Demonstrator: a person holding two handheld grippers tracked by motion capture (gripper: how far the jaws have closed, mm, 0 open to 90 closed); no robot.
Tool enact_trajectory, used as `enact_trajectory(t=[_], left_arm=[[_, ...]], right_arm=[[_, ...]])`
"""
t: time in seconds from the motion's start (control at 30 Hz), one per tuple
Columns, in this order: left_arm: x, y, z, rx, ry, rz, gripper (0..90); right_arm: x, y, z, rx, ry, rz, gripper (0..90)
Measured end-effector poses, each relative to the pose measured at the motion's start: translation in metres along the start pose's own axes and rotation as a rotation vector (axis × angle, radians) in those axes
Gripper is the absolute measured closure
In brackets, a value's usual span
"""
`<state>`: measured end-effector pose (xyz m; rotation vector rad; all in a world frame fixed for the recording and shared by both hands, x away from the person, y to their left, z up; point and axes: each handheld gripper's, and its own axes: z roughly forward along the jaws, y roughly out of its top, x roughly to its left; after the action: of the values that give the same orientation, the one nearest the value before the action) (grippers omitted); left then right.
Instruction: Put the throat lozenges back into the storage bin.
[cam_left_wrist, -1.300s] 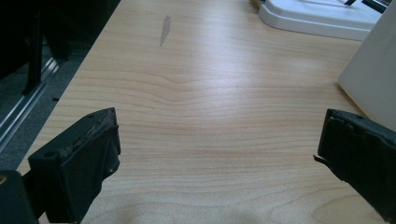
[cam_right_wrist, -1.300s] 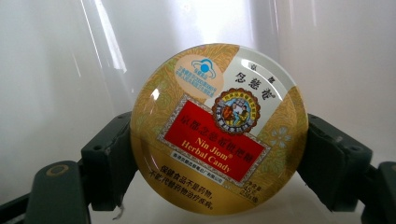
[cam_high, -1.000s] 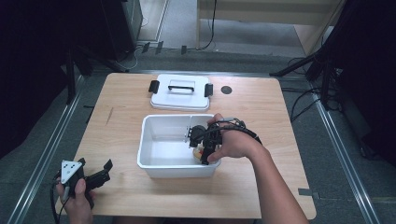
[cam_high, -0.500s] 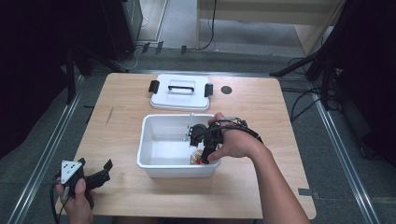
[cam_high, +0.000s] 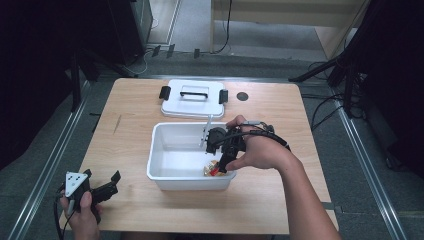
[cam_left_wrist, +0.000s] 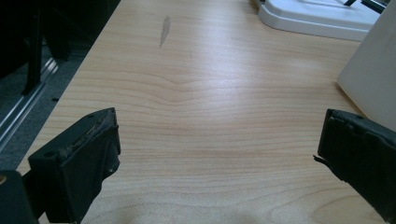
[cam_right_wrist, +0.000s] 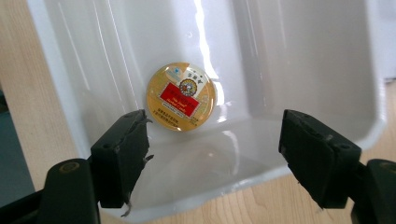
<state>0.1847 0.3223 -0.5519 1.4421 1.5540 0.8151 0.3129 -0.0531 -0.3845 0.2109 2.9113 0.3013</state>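
While the lid lies off behind the white bin, we record the gold tin flat on the bin floor, by its near right corner.

We judge the work midway: the tin is in the bin, ungripped, and the lid is not on. The right claw hangs above the tin; its jaws have just been closing yet stand apart, nothing between them. The left claw stands released over the surface, empty.

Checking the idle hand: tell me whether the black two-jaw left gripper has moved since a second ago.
No. The left gripper sits at the same spot by the wooden table's near left corner.
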Motion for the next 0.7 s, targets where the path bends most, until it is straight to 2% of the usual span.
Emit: enact_trajectory(t=[0.33, 0.7], left_arm=[[0.000, 0.000, 0.000, 0.000, 0.000, 0.000, 0.0], [-0.001, 0.000, 0.000, 0.001, 0.003, 0.005, 0.0]], right_arm=[[0.001, -0.018, -0.032, -0.014, -0.038, 0.022, 25.0], [-0.004, -0.047, -0.040, 0.016, -0.062, 0.060, 23.8]])
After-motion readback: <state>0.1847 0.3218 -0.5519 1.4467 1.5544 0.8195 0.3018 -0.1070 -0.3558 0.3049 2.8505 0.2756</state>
